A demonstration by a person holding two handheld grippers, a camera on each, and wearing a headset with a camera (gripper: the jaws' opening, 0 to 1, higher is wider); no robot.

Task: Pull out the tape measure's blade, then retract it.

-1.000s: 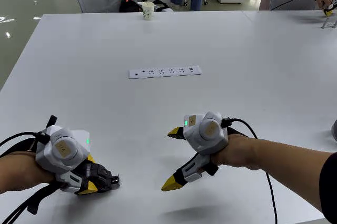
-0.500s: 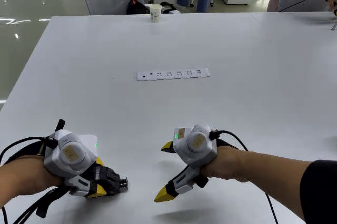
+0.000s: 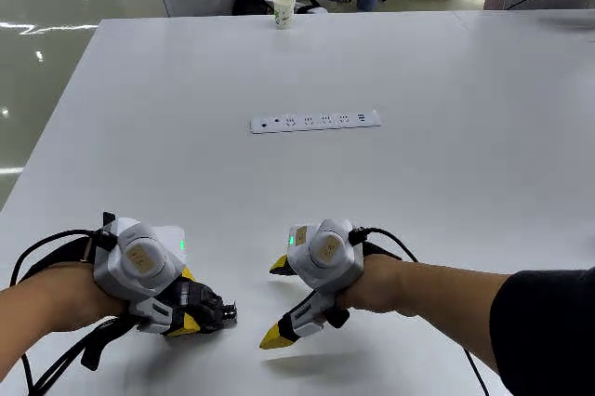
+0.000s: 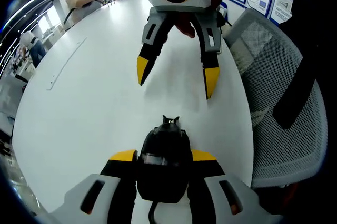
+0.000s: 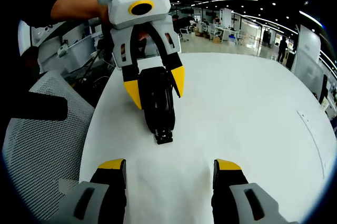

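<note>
Head view, near edge of the white table: left claw sits low on the left, clamped on the black tape measure. The yellow tips squeeze both sides of the case, which rests right on the table surface. In the left gripper view the tape measure sits btwn the jaws, pointing fwd at the other claw. Its little end hook is right at the case mouth (clearest in the right gripper view). Just to the right, the right claw has its jaws spread wide apart w/ nothing in them. It's aimed back at the tape measure, near it but not touching. Further back: a paper cup at the far edge, then a white power strip lying flat mid-table, well apart from both claws.
</note>
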